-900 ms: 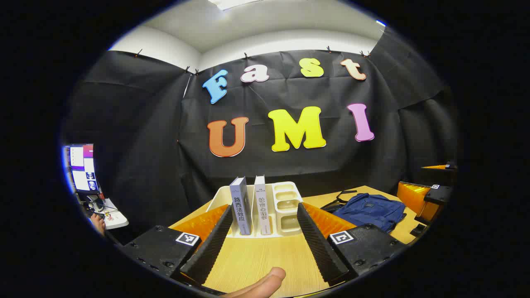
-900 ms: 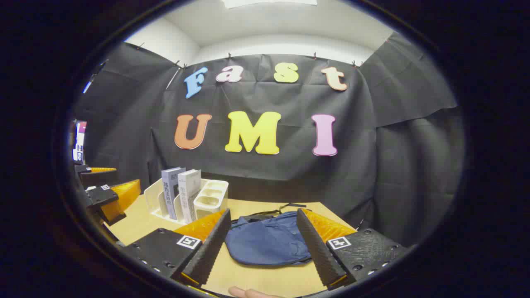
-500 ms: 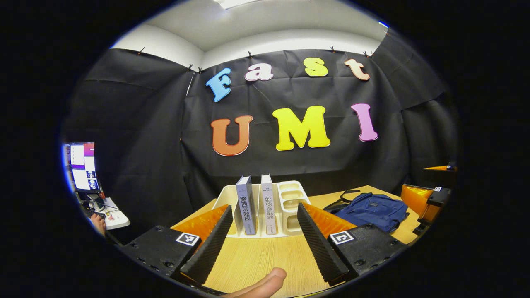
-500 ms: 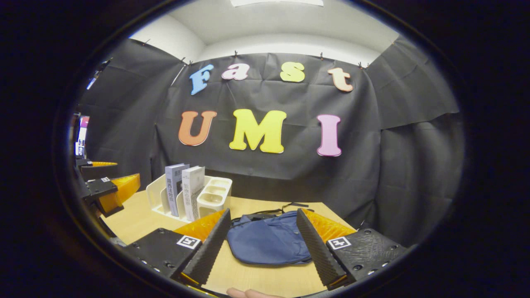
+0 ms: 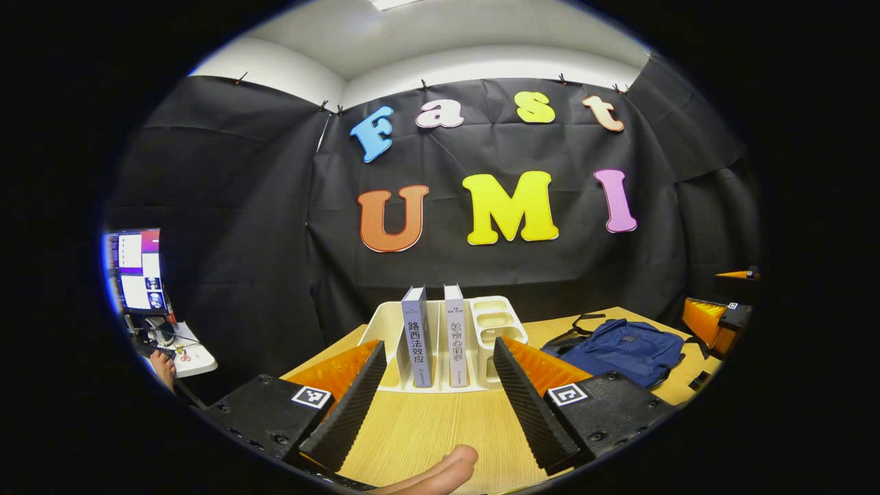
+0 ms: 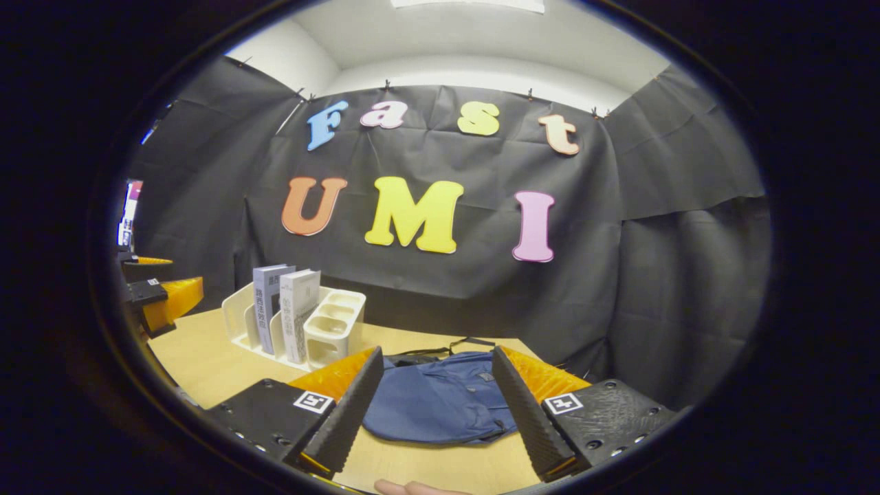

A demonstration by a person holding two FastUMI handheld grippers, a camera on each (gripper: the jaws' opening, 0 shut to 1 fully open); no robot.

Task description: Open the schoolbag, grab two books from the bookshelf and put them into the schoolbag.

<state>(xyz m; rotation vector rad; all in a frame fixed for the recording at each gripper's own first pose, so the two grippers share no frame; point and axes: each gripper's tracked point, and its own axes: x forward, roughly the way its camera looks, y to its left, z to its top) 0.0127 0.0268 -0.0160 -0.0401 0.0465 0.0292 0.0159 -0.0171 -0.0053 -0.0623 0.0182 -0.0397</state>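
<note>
Two books, a grey-blue one (image 5: 416,335) and a paler one (image 5: 456,334), stand upright in a white bookshelf (image 5: 385,328) on the wooden table. My left gripper (image 5: 434,375) is open just short of them, nothing between its fingers. To the right lies a blue schoolbag (image 5: 624,348), flat and zipped. In the right gripper view the schoolbag (image 6: 440,404) lies straight ahead of my open right gripper (image 6: 434,381), and the books (image 6: 283,311) stand in the bookshelf (image 6: 335,323) to the left. The left gripper (image 6: 161,302) shows at the far left; the right gripper (image 5: 715,317) shows at the far right of the left gripper view.
The wooden table (image 5: 426,430) spreads bare between the grippers and the shelf. The shelf's right side has small empty compartments (image 5: 500,320). A monitor (image 5: 134,271) and a small white desk (image 5: 185,354) stand off to the left beyond the black cloth.
Both views have shifted a little: the left gripper swung left so the books sit more to the right, and the right gripper drew closer to the schoolbag. Both stayed open.
</note>
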